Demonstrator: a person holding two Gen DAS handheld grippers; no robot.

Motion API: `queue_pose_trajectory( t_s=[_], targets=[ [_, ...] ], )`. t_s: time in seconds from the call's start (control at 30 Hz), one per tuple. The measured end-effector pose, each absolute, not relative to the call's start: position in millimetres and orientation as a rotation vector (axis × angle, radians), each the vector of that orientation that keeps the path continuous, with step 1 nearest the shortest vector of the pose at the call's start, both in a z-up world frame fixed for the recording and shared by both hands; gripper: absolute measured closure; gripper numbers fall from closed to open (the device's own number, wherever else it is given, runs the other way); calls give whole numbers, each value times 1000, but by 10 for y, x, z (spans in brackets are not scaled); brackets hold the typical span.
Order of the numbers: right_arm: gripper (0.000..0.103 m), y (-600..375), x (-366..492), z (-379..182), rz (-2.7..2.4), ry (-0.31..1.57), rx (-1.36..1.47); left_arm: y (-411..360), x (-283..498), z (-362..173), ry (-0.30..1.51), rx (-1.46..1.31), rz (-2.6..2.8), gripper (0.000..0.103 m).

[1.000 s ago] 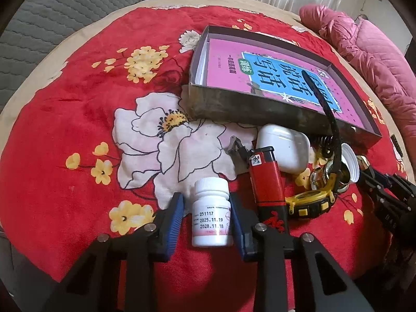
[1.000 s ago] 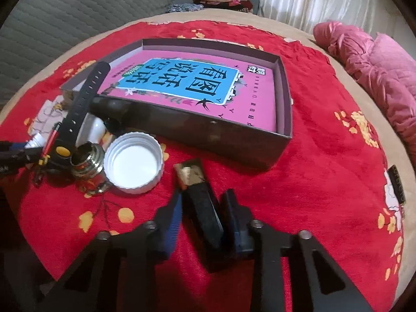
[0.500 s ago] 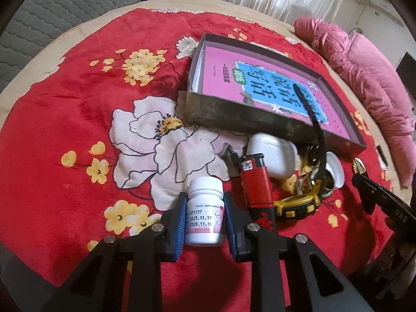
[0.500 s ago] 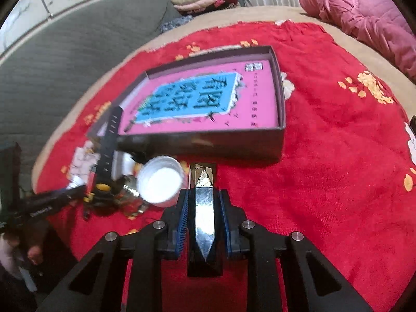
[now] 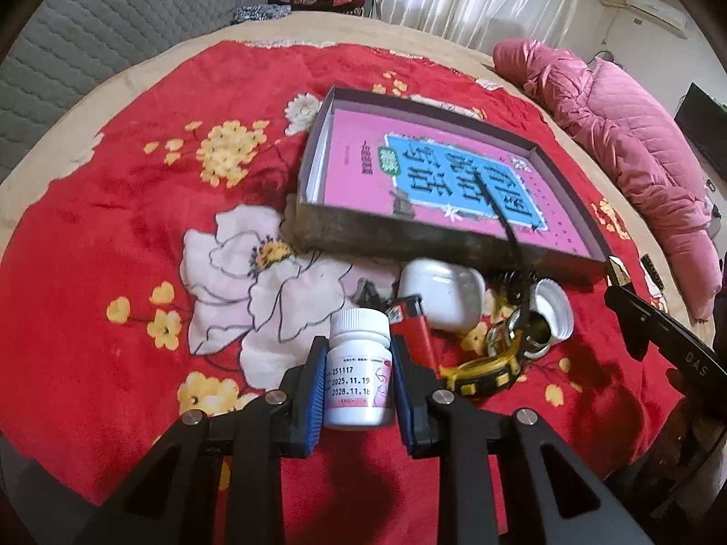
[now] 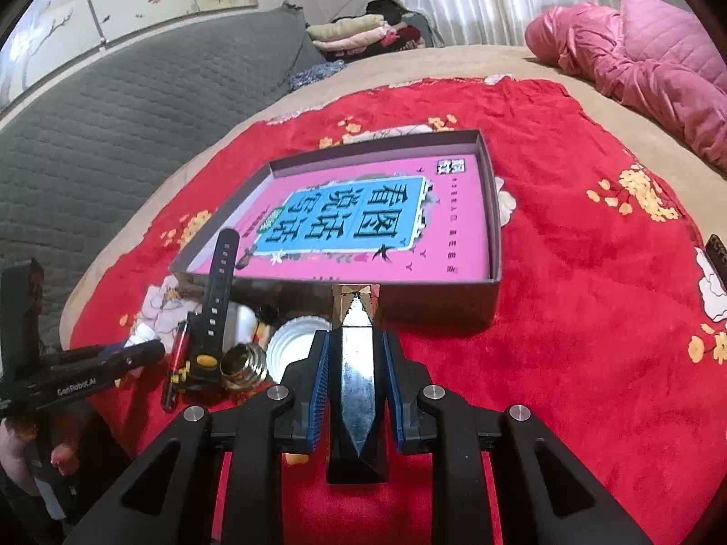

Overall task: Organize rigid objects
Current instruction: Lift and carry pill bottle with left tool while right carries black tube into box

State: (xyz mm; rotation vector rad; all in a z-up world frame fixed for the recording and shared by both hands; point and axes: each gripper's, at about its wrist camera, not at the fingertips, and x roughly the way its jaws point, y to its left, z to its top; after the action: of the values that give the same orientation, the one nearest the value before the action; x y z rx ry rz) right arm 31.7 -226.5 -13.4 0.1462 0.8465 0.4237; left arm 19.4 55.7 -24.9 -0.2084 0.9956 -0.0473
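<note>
- Left gripper (image 5: 359,379): both blue pads pressed to a white pill bottle (image 5: 360,370), upright, cap on, contents unseen.
- Right gripper (image 6: 356,374): clamped on a black faceted object (image 6: 358,390) with a glossy face, in front of the box's near wall.
- Dark shallow box (image 6: 495,227): open-topped, on the red floral blanket (image 6: 590,318); holds a pink book (image 6: 363,218) lying flat.
- Loose beside the box: white earbud case (image 5: 440,295), red lighter (image 5: 420,331), white cap (image 5: 556,313), black watch strap (image 6: 220,272) leaning on the box's rim.
</note>
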Motion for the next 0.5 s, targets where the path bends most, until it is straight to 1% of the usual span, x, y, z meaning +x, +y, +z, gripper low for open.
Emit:
queue_pose_trajectory(
  t_s=[0.5],
  targets=[
    [80, -2388, 462, 17, 417, 747, 220, 593, 546, 27, 897, -238, -36, 76]
  ],
)
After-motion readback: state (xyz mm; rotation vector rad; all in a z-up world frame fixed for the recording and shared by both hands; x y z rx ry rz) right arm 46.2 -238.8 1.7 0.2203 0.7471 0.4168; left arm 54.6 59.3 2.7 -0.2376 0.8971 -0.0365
